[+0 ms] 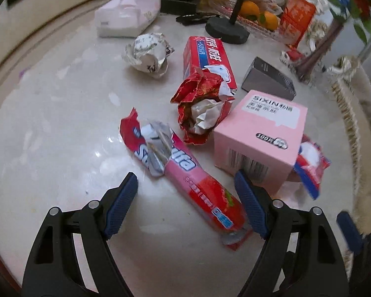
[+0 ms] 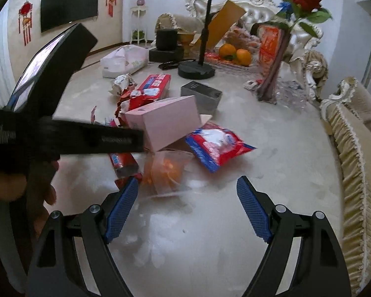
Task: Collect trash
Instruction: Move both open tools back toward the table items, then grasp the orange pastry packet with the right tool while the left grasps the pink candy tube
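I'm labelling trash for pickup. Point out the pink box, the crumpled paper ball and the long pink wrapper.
pink box (image 1: 256, 133), left wrist view, top face.
crumpled paper ball (image 1: 148, 53), left wrist view, its middle.
long pink wrapper (image 1: 200, 188), left wrist view, mid-length.

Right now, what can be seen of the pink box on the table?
The pink box looks like cardboard, with a white printed label on top and a barcode on the near side. It sits tilted, one open flap showing from the right wrist view. A crumpled red wrapper presses against its left side; a red, white and blue packet lies beside it.
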`<state>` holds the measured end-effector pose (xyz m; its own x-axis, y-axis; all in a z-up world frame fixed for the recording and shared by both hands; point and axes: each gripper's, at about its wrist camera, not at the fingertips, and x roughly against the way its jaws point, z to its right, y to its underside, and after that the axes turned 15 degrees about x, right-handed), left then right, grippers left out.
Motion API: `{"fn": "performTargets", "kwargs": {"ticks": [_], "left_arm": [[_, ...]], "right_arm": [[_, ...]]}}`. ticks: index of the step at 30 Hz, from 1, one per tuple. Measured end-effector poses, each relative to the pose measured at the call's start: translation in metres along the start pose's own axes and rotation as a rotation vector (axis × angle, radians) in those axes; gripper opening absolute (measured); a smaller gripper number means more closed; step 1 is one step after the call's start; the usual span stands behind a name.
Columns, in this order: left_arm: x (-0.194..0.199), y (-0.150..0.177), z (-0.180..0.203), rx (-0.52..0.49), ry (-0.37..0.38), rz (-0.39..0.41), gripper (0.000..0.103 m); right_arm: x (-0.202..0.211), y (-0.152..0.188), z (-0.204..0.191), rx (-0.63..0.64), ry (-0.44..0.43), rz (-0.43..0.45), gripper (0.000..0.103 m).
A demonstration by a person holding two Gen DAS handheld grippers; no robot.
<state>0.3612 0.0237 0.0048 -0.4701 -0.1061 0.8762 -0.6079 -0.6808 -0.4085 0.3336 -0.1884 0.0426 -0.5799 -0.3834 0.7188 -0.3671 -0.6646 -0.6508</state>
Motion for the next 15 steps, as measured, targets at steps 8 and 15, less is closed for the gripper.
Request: {"fn": "performTargets", "kwargs": {"ticks": [8, 15], "left_arm": [[0.002, -0.006, -0.032, -0.175, -0.079, 0.087, 0.079], [0.006, -0.007, -0.055, -0.306, -0.071, 0.126, 0.079]], "right_arm": [[-0.032, -0.006, -0.003, -0.026, -0.060, -0.040, 0.078], [-0.053, -0.009, 0.003, -0.065, -0.085, -0.094, 0.077]]}}
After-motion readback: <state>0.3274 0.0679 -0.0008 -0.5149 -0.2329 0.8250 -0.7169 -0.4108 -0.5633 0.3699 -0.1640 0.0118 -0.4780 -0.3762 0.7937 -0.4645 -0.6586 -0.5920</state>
